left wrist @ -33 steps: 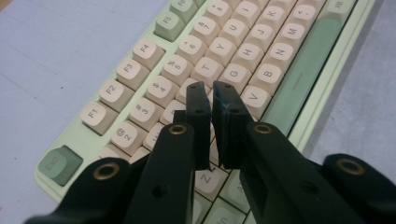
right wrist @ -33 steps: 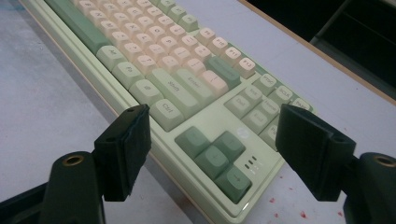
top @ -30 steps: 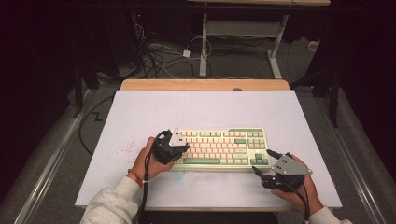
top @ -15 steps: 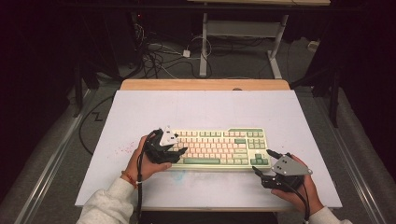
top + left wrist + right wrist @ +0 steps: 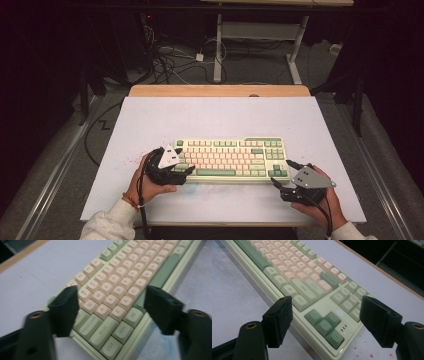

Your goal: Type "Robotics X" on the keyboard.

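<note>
Keyboard [image 5: 232,159]: rigid, fairly heavy slab; left gripper [image 5: 181,172], jaws just opened, and right gripper [image 5: 281,174] gape empty at its near corners—grip there.

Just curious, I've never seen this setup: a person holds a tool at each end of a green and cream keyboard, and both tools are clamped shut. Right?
Not quite: both tools are open. The left tool straddles the keyboard's left end with jaws apart in the left gripper view; they have just been opening. The right tool stands open at the arrow-key corner in the right gripper view.

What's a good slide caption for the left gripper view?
Left gripper hovers open-jawed over the left end of a cream-and-green keyboard.
</note>
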Demonstrator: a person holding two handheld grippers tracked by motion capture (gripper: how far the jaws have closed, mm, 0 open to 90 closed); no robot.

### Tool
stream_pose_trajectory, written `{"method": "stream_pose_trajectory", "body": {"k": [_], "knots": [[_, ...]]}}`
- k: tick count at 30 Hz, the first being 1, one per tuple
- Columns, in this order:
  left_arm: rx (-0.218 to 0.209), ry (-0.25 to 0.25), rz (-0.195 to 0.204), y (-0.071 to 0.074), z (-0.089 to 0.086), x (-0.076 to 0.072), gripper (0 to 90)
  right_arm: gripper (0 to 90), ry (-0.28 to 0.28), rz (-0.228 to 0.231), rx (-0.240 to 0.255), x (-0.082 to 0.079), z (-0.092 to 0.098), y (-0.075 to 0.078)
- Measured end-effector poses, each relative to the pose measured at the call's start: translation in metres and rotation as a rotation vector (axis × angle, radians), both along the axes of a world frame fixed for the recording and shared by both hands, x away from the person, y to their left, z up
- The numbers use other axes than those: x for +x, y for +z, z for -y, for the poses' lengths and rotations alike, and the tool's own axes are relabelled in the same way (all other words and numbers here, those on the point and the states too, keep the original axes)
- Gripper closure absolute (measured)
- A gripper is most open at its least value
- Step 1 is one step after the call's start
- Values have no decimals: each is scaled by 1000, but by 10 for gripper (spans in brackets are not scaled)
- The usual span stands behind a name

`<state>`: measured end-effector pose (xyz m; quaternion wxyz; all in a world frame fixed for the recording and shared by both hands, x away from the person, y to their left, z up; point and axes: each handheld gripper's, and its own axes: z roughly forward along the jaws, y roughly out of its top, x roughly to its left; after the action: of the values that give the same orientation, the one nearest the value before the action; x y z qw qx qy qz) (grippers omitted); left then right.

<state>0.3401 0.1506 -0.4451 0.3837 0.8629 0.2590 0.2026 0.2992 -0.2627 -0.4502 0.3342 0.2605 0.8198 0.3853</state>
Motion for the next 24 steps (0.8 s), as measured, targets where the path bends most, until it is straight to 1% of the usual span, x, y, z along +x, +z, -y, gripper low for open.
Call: {"method": "stream_pose_trajectory", "body": {"k": [1,2,3,4,5,7,9,12,13,14,15,16,18,20,22,24], "knots": [[-6,-13,-12,-1,0,1,387,270,0,1,0,0,0,0],[-12,-13,-25,-2,-1,2,468,270,1,1,1,0,0,0],[-7,-6,-35,-3,0,4,522,270,0,2,0,0,-1,0],[-4,-1,-40,-3,0,5,602,270,0,1,1,0,-1,0],[-8,-3,-48,-3,0,7,655,270,1,1,1,0,-1,0],[-8,1,-56,-4,1,11,752,270,2,-2,-2,1,-1,0],[1,-6,-60,-3,4,14,806,270,5,-4,-6,1,-2,-1],[7,-19,-65,-3,11,19,858,270,7,-3,-15,0,-3,-2],[15,-21,-61,-3,14,21,868,270,7,-4,-14,1,-3,-2],[16,-27,-68,-2,16,23,874,270,5,-5,-14,1,-3,-2],[16,-33,-77,-2,19,25,875,271,5,-8,-13,1,-3,-2],[25,-34,-74,-2,22,26,875,271,5,-10,-14,1,-3,-3],[32,-36,-85,-2,26,30,875,271,8,-11,-17,1,-3,-3],[53,-33,-92,-4,29,32,875,272,9,-13,-19,1,-4,-3],[53,-30,-103,-6,30,34,875,272,9,-13,-21,1,-4,-4],[50,-18,-101,-6,29,35,876,272,11,-14,-21,1,-4,-4]]}}
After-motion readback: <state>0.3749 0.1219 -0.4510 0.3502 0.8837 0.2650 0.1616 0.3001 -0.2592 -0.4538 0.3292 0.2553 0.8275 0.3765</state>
